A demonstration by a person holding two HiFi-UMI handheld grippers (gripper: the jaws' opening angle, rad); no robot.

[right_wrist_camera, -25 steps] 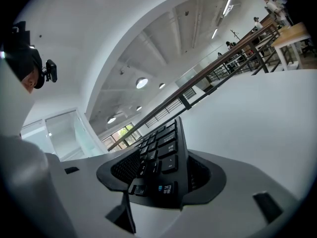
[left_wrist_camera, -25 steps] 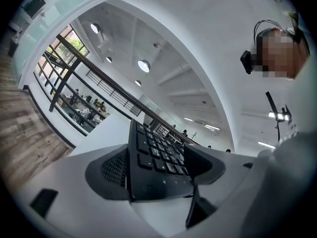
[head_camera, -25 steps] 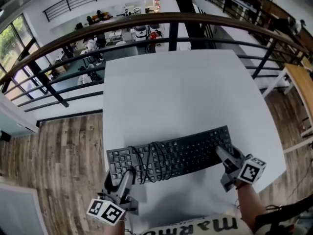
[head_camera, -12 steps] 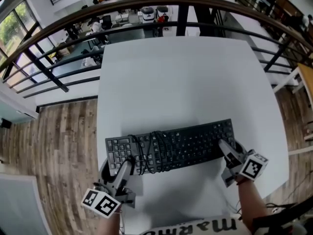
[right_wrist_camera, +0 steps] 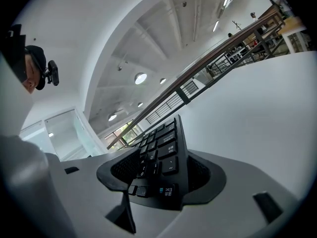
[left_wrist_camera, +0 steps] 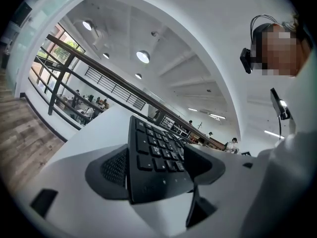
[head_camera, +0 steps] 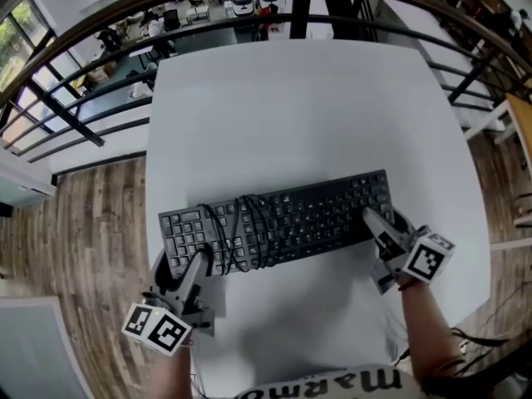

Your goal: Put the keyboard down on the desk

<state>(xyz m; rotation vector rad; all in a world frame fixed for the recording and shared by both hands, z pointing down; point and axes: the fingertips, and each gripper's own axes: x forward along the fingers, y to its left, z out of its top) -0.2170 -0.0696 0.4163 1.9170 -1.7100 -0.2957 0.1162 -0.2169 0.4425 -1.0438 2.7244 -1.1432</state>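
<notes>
Head view: we judge the black plastic keyboard (head_camera: 320, 214) stiff and light, left gripper (head_camera: 194, 264) and right gripper (head_camera: 376, 224) clamping its short ends (black cable (head_camera: 249, 231) rides loose).

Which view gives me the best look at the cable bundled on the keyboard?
The head view: the cable lies looped across the keyboard's keys, fully visible from above. Each gripper view shows only a keyboard end between its jaws; the cable cannot be clearly made out there.
</notes>
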